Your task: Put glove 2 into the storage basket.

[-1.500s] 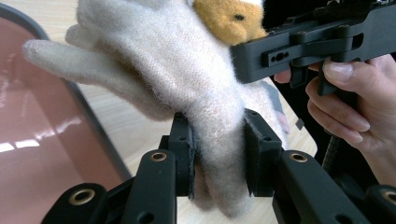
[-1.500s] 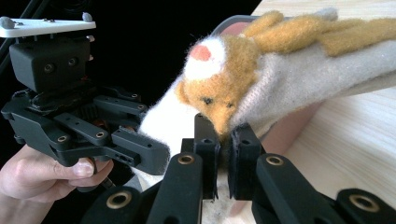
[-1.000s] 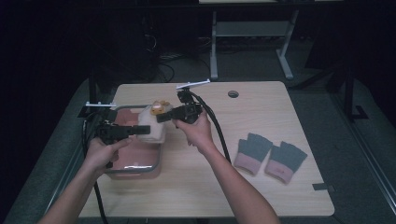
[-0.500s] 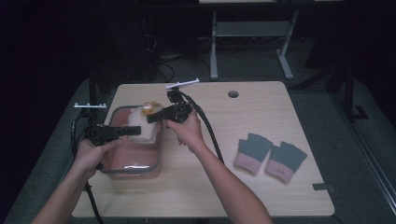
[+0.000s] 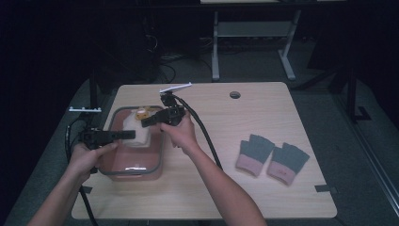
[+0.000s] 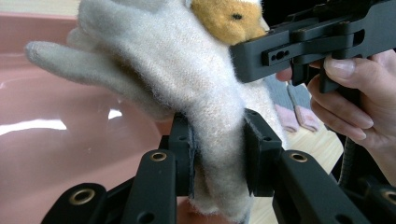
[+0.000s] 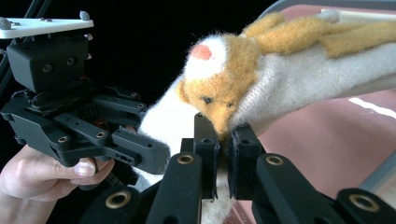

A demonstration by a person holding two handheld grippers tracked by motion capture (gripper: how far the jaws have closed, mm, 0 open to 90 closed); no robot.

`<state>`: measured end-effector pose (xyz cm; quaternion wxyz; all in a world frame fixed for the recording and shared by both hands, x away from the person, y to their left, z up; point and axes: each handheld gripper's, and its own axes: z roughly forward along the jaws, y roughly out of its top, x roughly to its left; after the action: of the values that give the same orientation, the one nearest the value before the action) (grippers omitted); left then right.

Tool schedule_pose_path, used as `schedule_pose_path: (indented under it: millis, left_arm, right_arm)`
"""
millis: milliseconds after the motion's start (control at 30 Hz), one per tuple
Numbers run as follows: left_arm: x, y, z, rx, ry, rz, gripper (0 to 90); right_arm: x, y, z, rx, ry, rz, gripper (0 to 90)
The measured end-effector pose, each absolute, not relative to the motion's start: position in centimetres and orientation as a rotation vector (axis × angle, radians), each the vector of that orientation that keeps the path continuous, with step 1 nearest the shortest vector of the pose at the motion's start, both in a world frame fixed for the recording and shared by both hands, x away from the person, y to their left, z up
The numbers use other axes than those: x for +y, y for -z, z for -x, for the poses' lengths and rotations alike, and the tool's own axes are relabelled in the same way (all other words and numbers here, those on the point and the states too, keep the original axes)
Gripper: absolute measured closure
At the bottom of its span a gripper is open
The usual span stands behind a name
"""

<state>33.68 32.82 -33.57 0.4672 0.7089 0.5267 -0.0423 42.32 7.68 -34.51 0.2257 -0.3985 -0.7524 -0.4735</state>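
Note:
A fuzzy cream glove [image 5: 139,135] with an orange animal face hangs over a pink tub [image 5: 134,173], held between both grippers. My left gripper [image 5: 128,135] comes in from the left. In the left gripper view its jaws [image 6: 217,156] are shut on the cream glove [image 6: 163,70] at its cuff end, and the right gripper [image 6: 303,46] shows at upper right. My right gripper [image 5: 147,122] reaches in from the right. In the right gripper view it [image 7: 223,161] is shut on the glove's edge just below the orange face [image 7: 219,93].
Two grey gloves with pink cuffs [image 5: 254,153] [image 5: 287,162] lie flat on the wooden table [image 5: 263,108] to the right. A cable hole [image 5: 235,94] sits near the far edge. The tub's pink inside [image 6: 46,140] looks bare.
Both hands have carried the cream glove leftward and slightly down, from the tub's right edge to over its middle. Both grips are unchanged.

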Motion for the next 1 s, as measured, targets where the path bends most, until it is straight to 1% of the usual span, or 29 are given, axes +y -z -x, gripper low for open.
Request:
schedule_pose_path:
  millis: [367,767,1000]
  left_arm:
    - [33.8,35.2,-33.9,1.343,0.108,-1.785,68.4]
    - [33.7,37.6,-34.0,1.426,0.125,-1.842,68.4]
    - [33.5,38.6,-33.9,1.452,0.125,-1.867,68.4]
  right_arm:
    - [9.3,36.8,-42.7,-2.067,1.252,1.104,83.9]
    - [10.7,39.8,-42.9,-2.113,1.132,1.127,83.6]
    - [11.2,40.1,-42.7,-2.19,1.056,1.138,80.4]
